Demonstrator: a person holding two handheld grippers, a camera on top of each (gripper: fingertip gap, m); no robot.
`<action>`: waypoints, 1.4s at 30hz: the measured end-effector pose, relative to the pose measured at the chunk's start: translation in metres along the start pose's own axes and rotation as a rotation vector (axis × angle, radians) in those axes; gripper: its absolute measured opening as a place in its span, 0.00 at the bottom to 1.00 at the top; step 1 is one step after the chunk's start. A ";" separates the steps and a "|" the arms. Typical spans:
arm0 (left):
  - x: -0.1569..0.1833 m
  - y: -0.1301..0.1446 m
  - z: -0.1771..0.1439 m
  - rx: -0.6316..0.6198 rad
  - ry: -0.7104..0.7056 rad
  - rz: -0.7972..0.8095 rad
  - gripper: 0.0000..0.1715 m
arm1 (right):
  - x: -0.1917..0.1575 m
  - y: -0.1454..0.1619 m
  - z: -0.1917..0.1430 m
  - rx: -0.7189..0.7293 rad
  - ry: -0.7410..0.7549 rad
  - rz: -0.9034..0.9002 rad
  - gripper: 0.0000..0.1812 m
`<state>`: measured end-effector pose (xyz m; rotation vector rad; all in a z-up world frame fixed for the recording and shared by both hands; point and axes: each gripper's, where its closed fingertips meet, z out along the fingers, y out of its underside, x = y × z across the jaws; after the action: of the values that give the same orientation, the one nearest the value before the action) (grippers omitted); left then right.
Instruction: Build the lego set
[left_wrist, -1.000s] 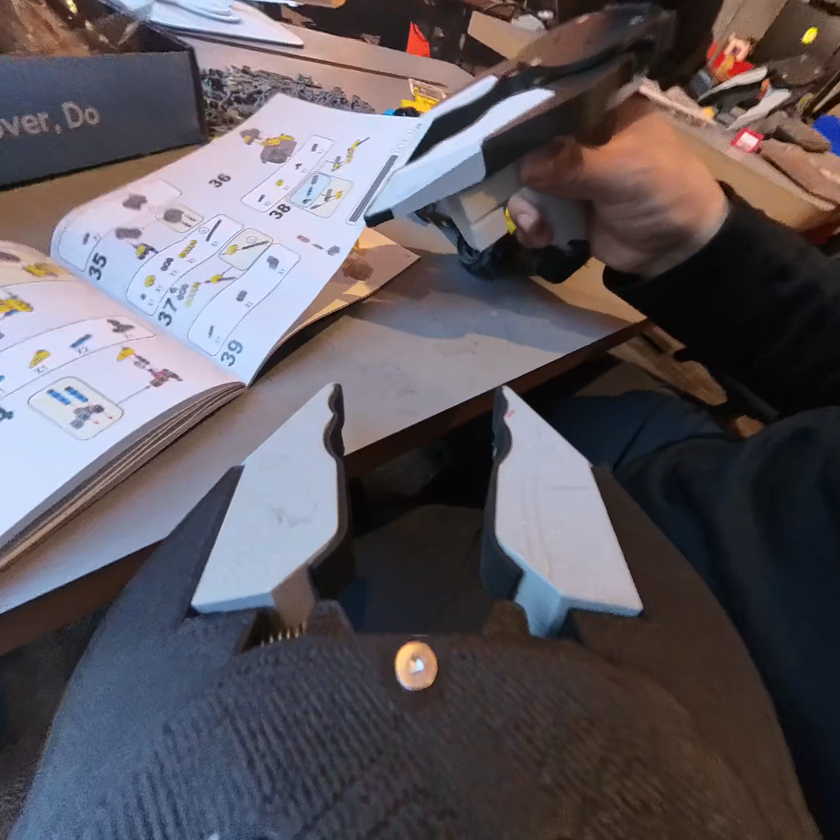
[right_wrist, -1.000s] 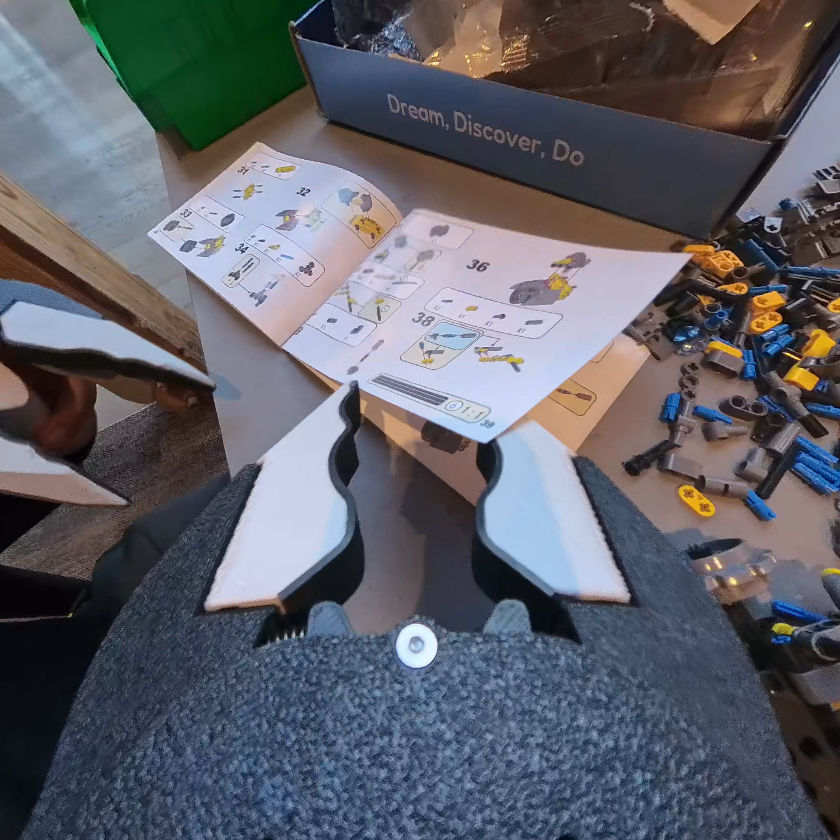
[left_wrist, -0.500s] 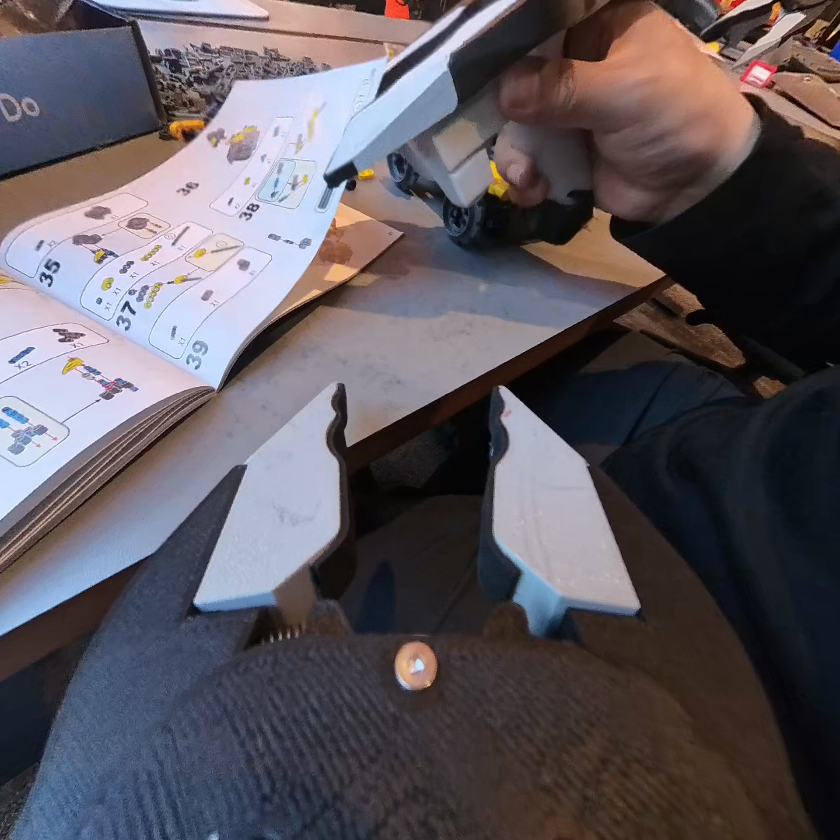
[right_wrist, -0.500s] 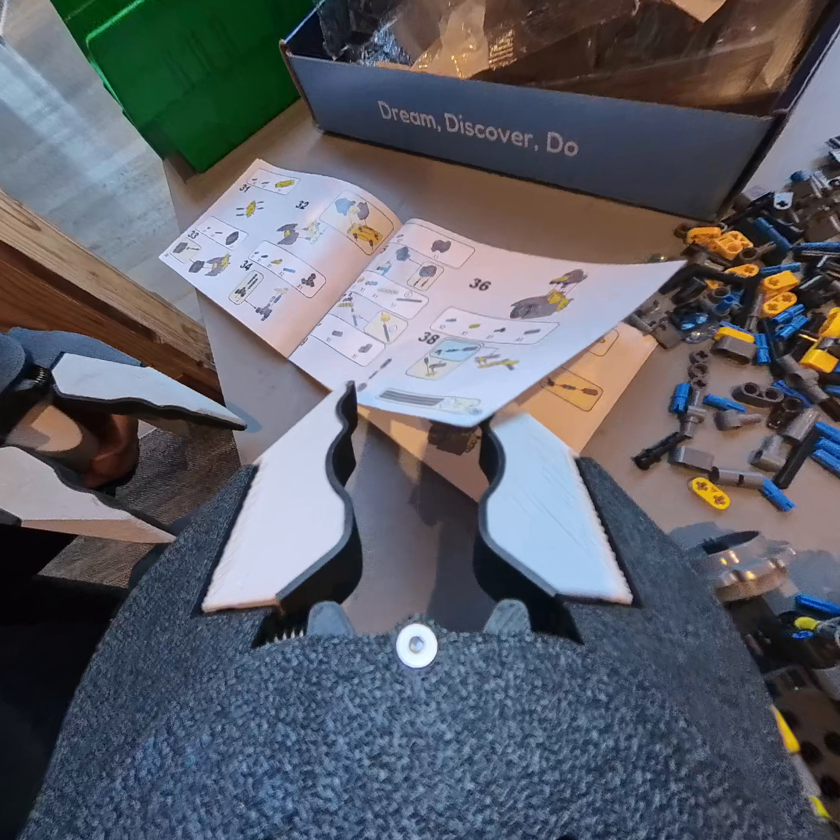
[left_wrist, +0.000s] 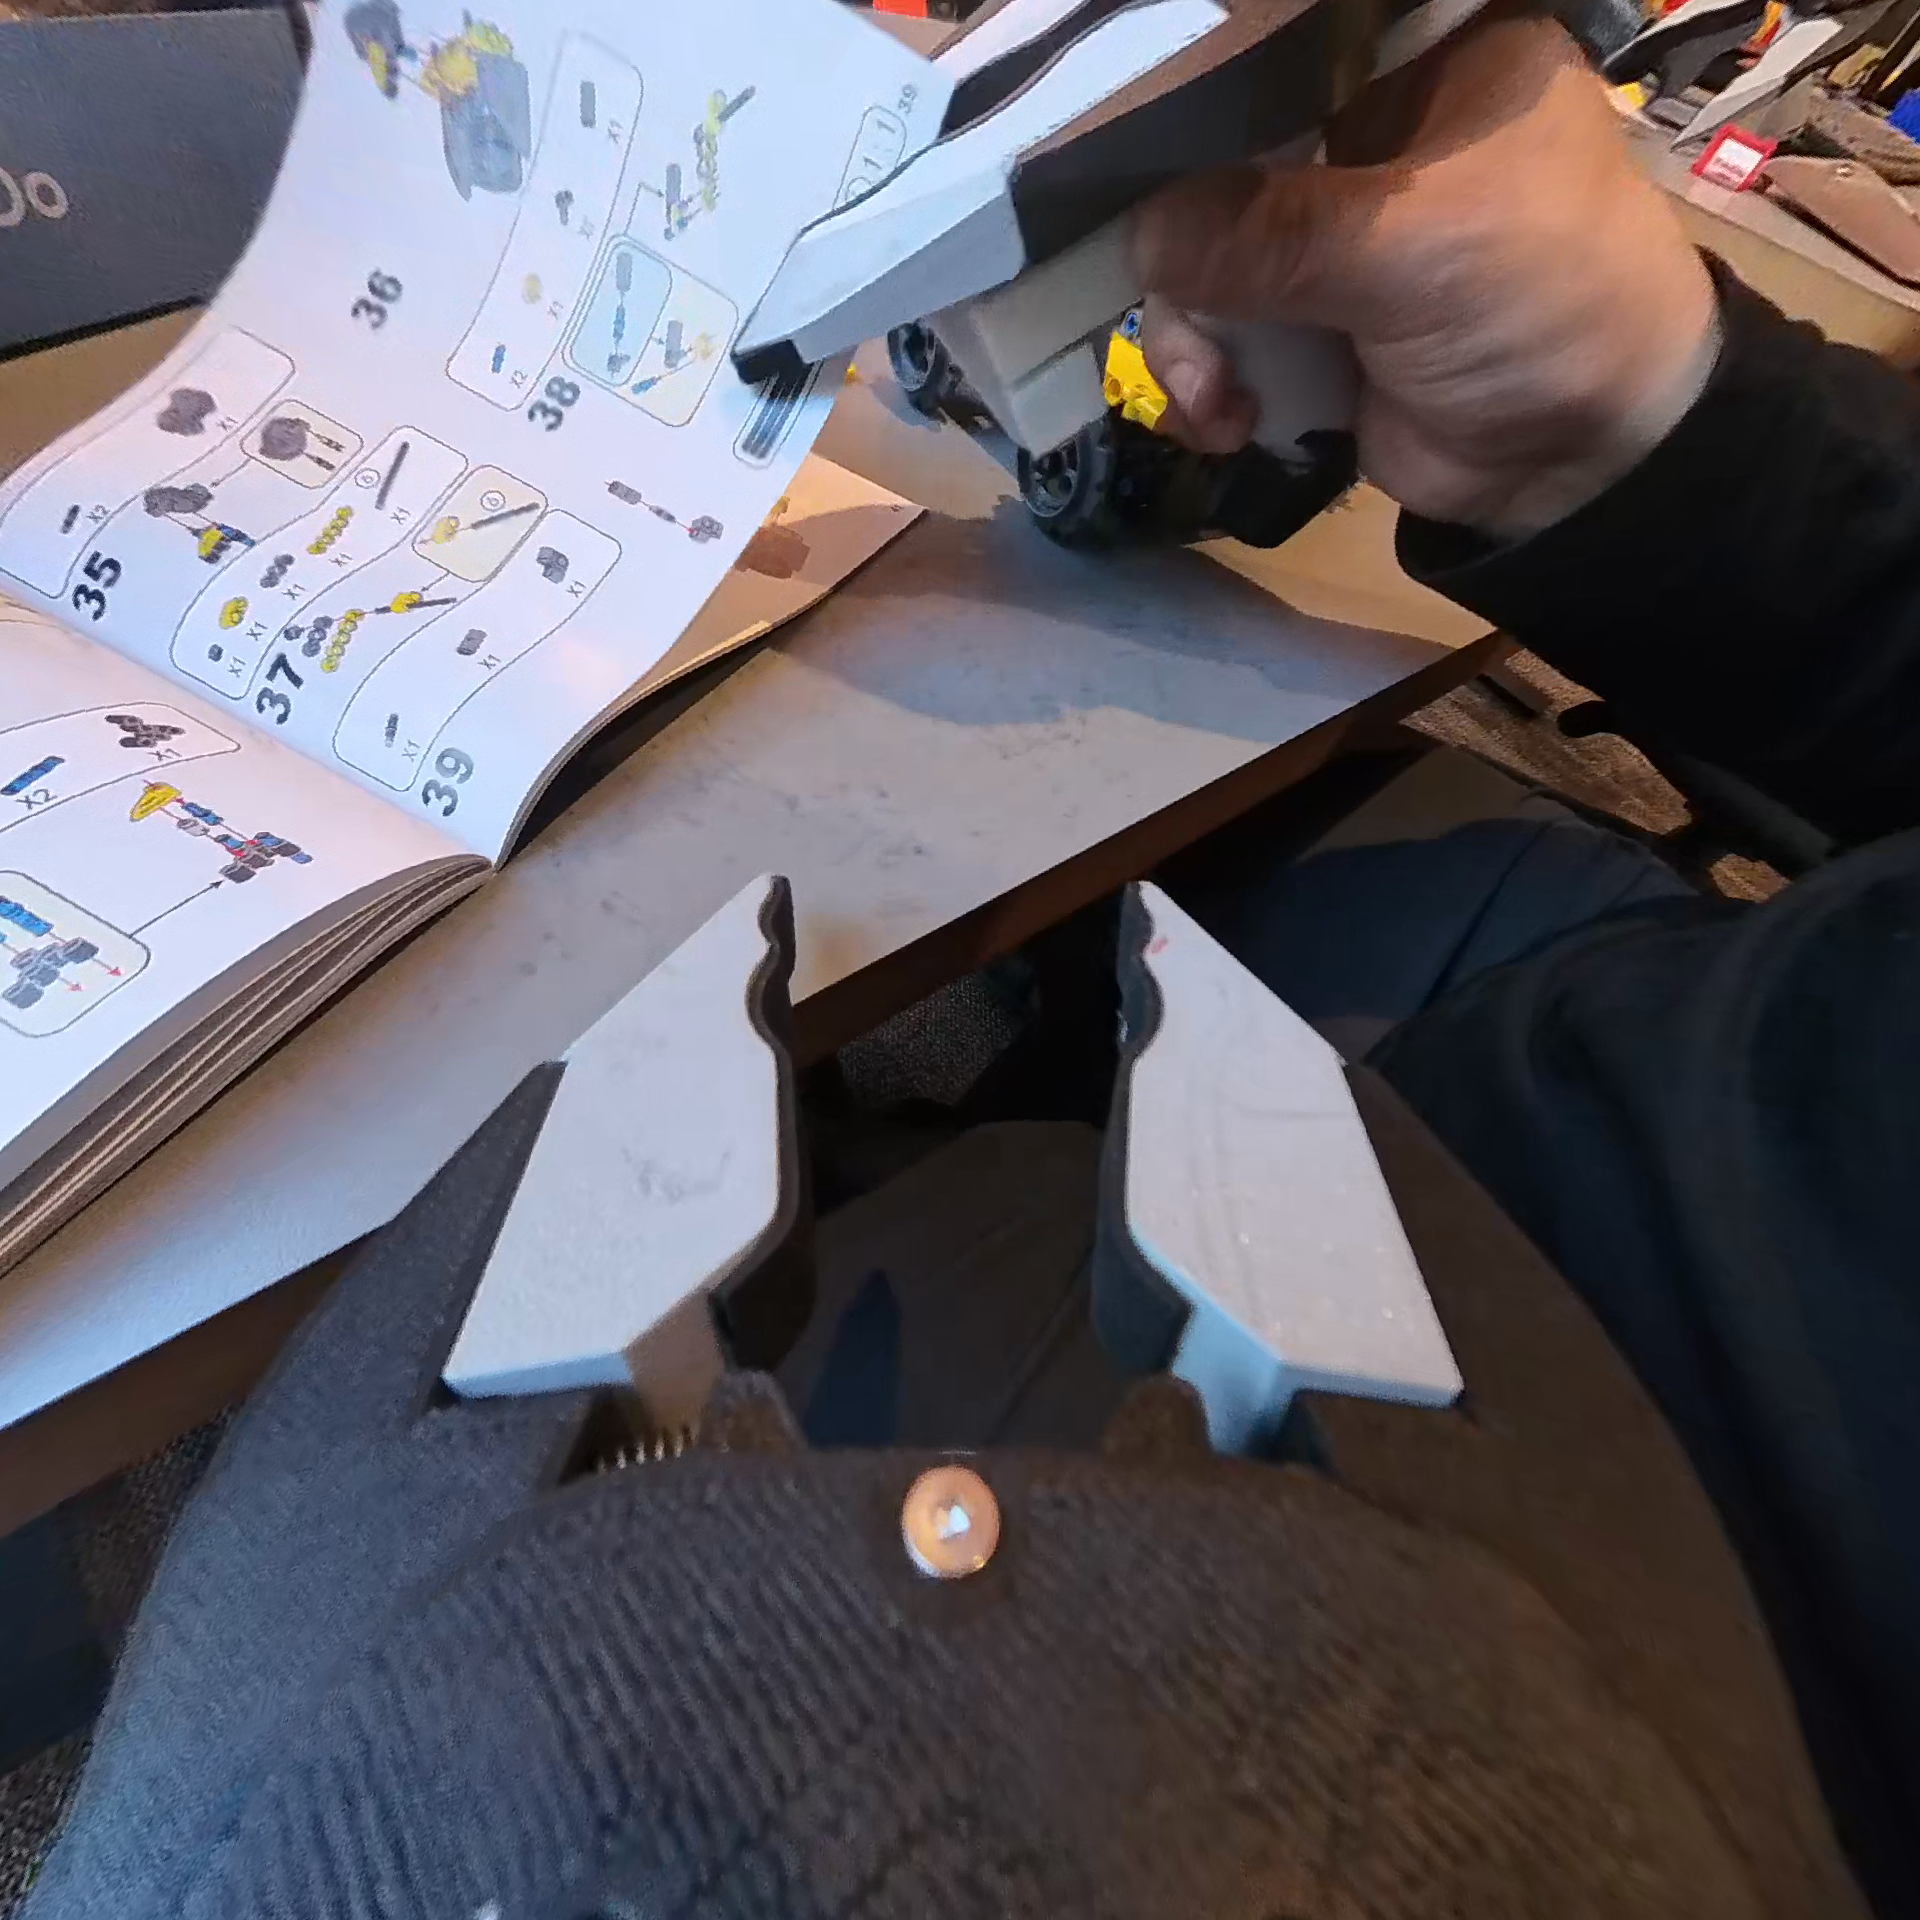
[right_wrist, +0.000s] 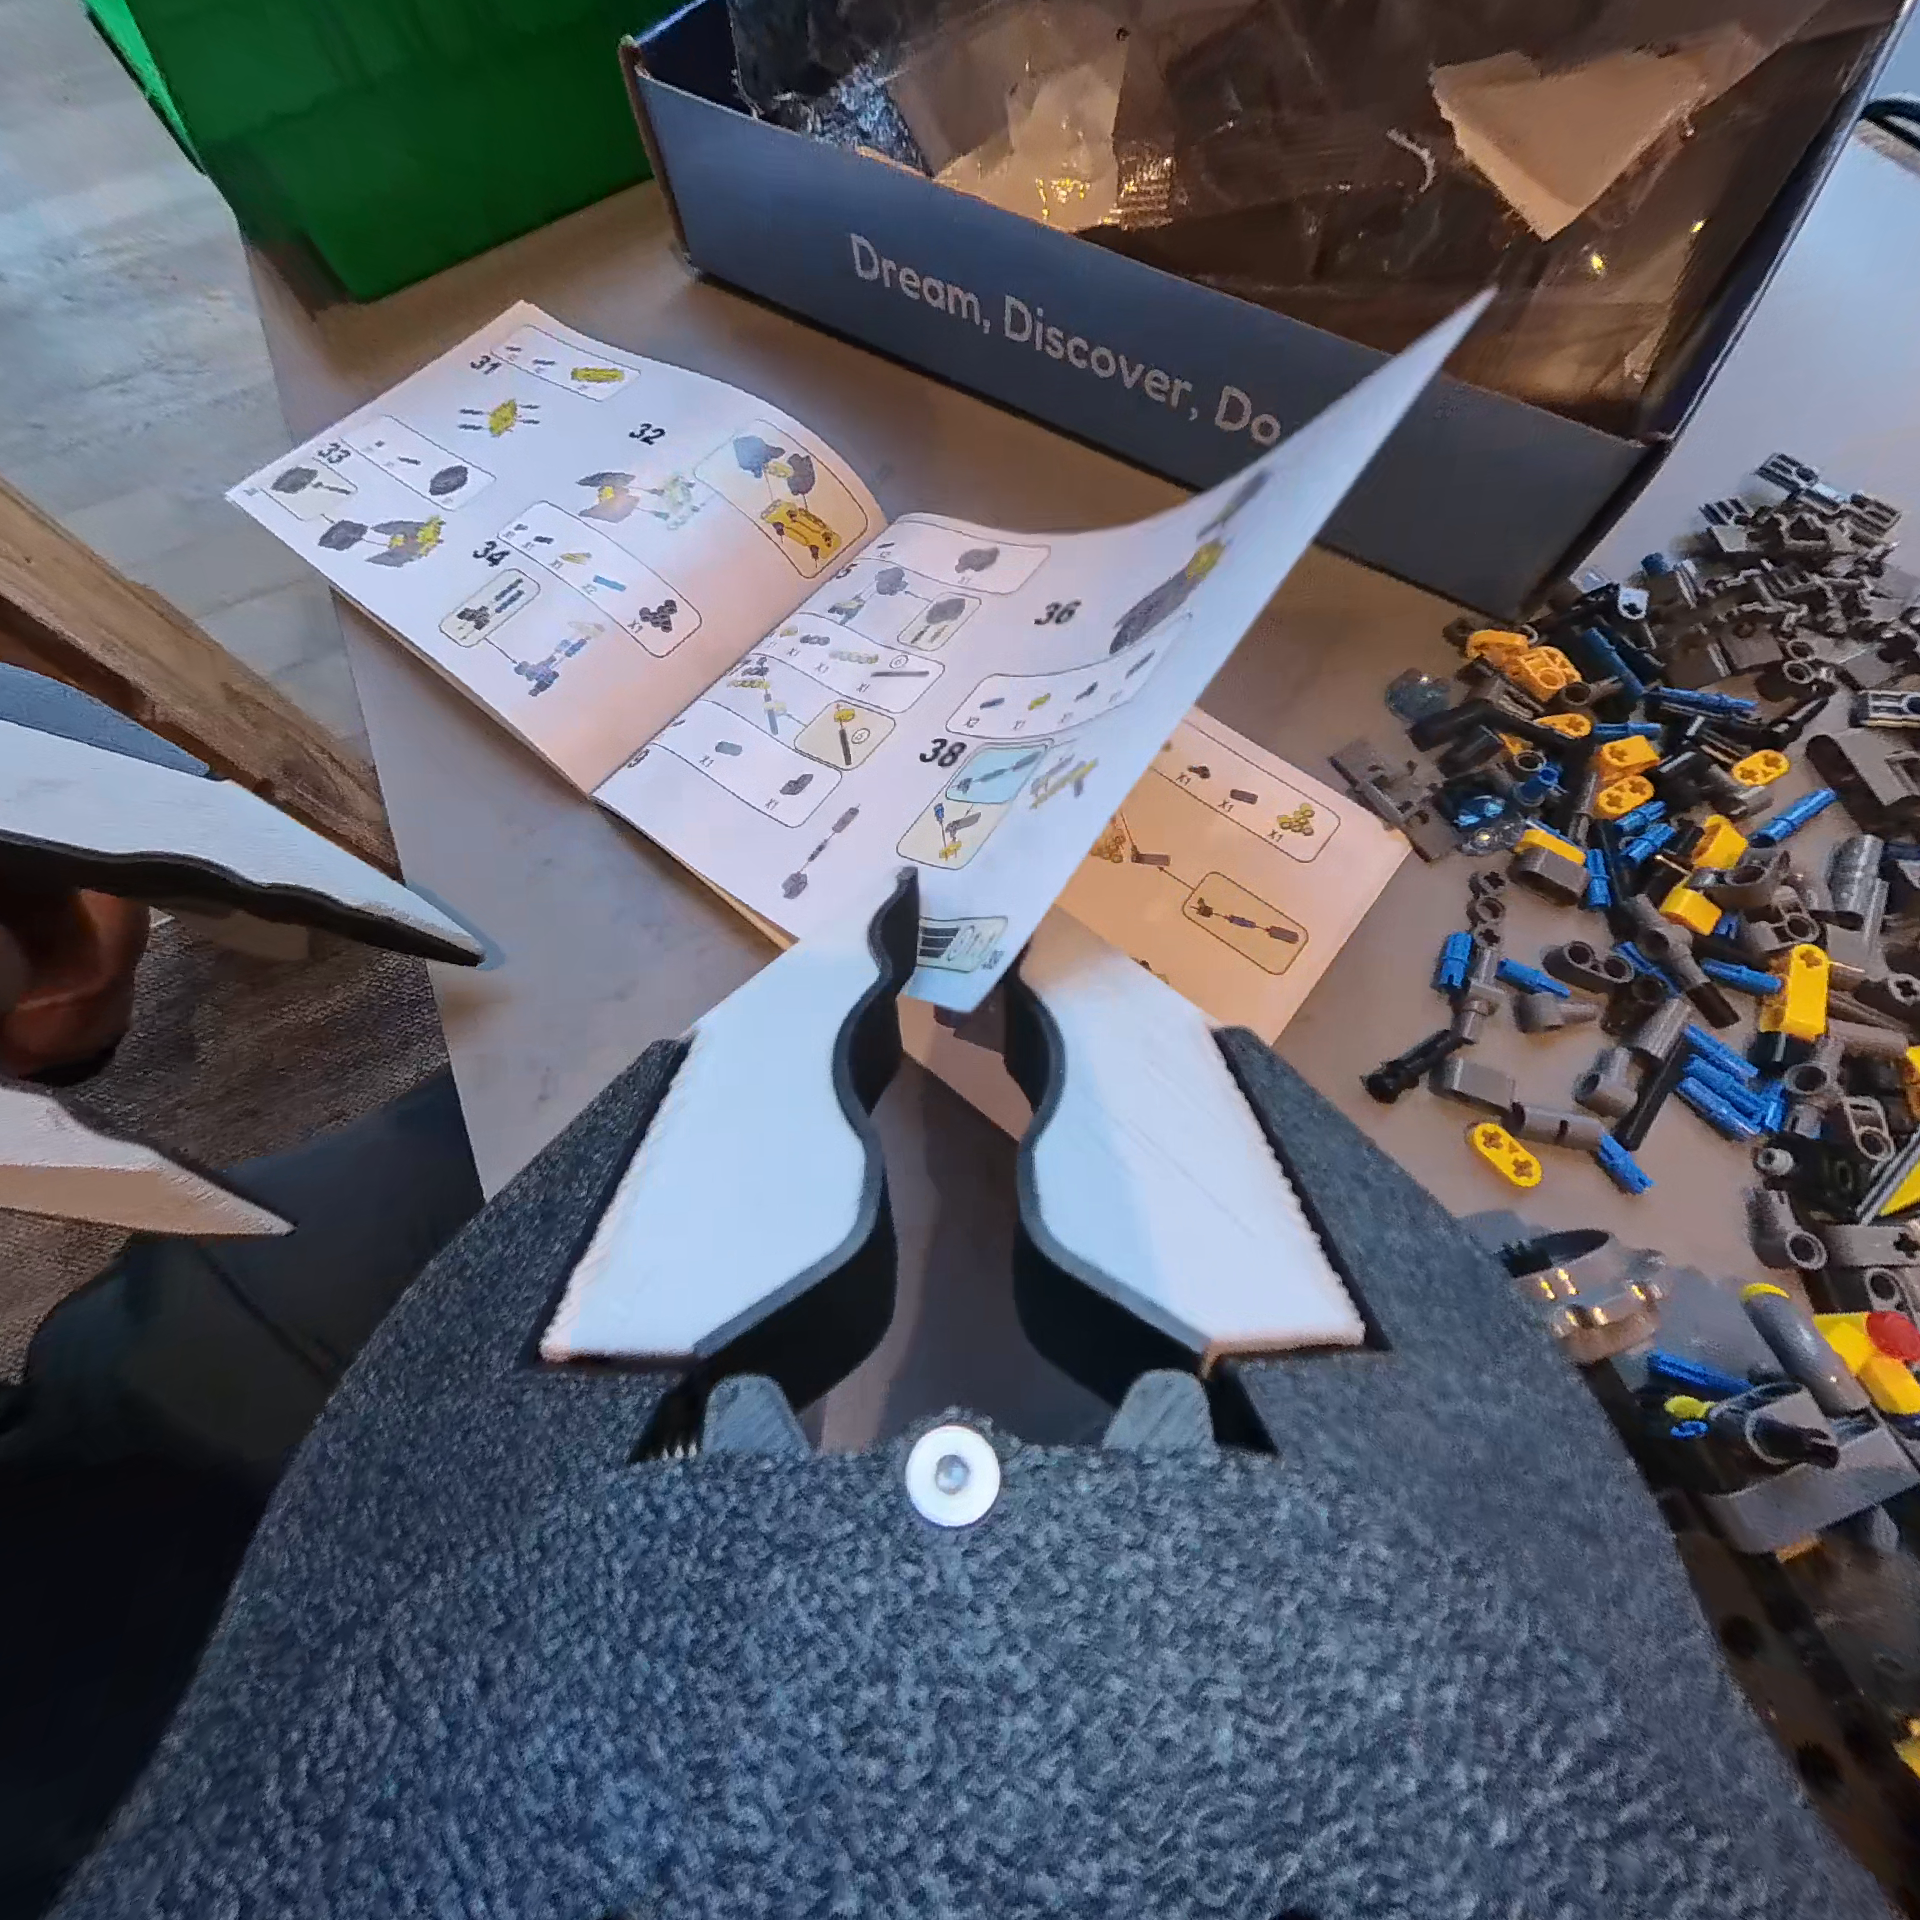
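Observation:
An open instruction booklet (left_wrist: 260, 623) lies on the grey table (left_wrist: 935, 727); it also shows in the right wrist view (right_wrist: 582, 582). My right gripper (right_wrist: 956, 935) is shut on the lower corner of the booklet's right-hand page (right_wrist: 1143, 675) and holds it lifted and curled up off the booklet. In the left wrist view a hand holds the right gripper (left_wrist: 790, 353) at the page's (left_wrist: 520, 260) edge, above a small wheeled brick vehicle (left_wrist: 1081, 478). My left gripper (left_wrist: 951, 904) is open and empty, below the table's front edge over a lap.
A pile of loose grey, blue and yellow brick pieces (right_wrist: 1662, 883) lies right of the booklet. A dark cardboard box (right_wrist: 1039, 312) with plastic bags stands behind it. A green bin (right_wrist: 364, 135) is at the far left. A part-built model (right_wrist: 1818, 1382) sits at the right edge. Tip to tip, the grippers are about 12 cm apart.
My right gripper has narrowed onto the page corner and raised it, so the page now stands curled up. My left gripper has stayed open, low by the table edge.

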<state>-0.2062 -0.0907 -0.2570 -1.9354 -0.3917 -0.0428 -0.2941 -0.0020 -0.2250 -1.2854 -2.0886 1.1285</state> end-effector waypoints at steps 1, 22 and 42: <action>0.000 0.000 0.000 0.000 0.000 0.000 0.36 | 0.000 -0.001 -0.001 0.003 -0.003 0.002 0.06; -0.009 -0.006 -0.005 0.025 -0.072 0.040 0.35 | 0.000 -0.011 -0.015 0.074 -0.027 0.045 0.01; -0.018 -0.004 -0.005 0.014 -0.136 0.060 0.33 | 0.006 -0.007 -0.018 0.076 -0.047 0.112 0.04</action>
<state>-0.2240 -0.0985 -0.2552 -1.9409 -0.4224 0.1316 -0.2874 0.0088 -0.2087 -1.3662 -2.0074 1.2850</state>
